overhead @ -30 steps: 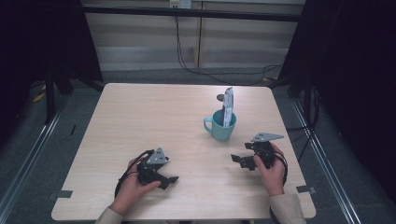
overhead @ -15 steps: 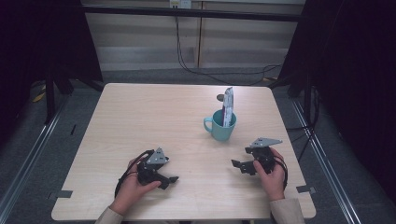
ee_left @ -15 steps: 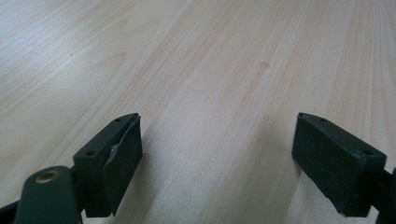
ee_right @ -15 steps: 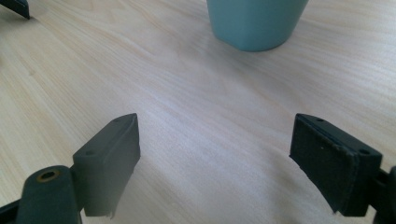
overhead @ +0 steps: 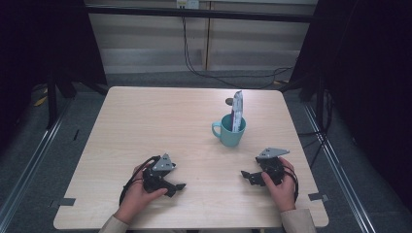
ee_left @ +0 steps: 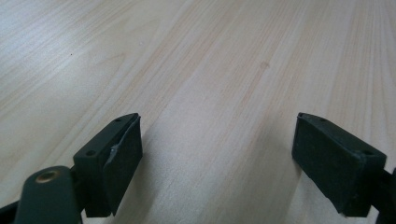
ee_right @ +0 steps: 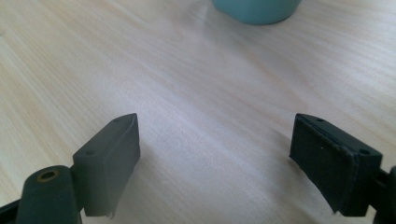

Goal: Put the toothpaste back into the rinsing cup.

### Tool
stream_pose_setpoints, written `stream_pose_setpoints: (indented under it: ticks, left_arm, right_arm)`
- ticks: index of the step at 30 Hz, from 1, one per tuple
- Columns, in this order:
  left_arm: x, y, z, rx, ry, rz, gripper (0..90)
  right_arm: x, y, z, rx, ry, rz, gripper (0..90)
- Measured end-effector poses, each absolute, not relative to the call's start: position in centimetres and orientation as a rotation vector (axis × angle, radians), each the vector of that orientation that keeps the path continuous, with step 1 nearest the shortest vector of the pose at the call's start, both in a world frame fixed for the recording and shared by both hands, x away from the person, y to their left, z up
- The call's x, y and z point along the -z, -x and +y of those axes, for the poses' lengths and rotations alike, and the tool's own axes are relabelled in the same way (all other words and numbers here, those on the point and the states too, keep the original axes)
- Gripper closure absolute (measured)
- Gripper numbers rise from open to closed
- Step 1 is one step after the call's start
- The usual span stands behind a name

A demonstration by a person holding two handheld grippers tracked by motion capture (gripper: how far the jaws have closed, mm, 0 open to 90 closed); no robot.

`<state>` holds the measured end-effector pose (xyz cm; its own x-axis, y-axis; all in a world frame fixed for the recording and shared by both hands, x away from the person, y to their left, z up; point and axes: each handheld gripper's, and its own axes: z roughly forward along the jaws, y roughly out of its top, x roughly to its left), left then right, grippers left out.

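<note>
Left gripper [overhead: 179,187]: held in the person's left hand [overhead: 138,194] at the near left of the table [overhead: 145,116]; jaws spread wide in the left gripper view, bare wood between them, nothing held.
Right gripper [overhead: 245,174]: held in the person's right hand [overhead: 284,187] at the near right of the table, jaws pointing toward the table's middle; jaws spread wide in the right gripper view, nothing held.
Grey plates: a three-cornered plate sits on top of each gripper in the high view.
Teal mug [overhead: 230,130]: upright on the table right of centre, beyond the right gripper and apart from it, handle to the left; its base shows at the top edge of the right gripper view [ee_right: 257,9].
Packet [overhead: 237,110]: a slim white packet standing upright in the mug, its top well above the rim.
Cables [overhead: 228,75]: on the floor behind the table's far edge.
</note>
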<state>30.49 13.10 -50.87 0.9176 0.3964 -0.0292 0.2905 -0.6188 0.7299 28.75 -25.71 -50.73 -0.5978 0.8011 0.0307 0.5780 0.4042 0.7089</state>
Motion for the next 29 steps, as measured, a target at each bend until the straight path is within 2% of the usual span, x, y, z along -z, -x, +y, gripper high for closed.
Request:
stream_pose_setpoints:
  ticks: [29]
  left_arm:
    - [50.88, -30.49, 13.10, -0.171, -2.278, 0.485, 15.9]
  right_arm:
    - [51.14, -28.59, -25.56, -1.018, -1.181, 2.339, 13.0]
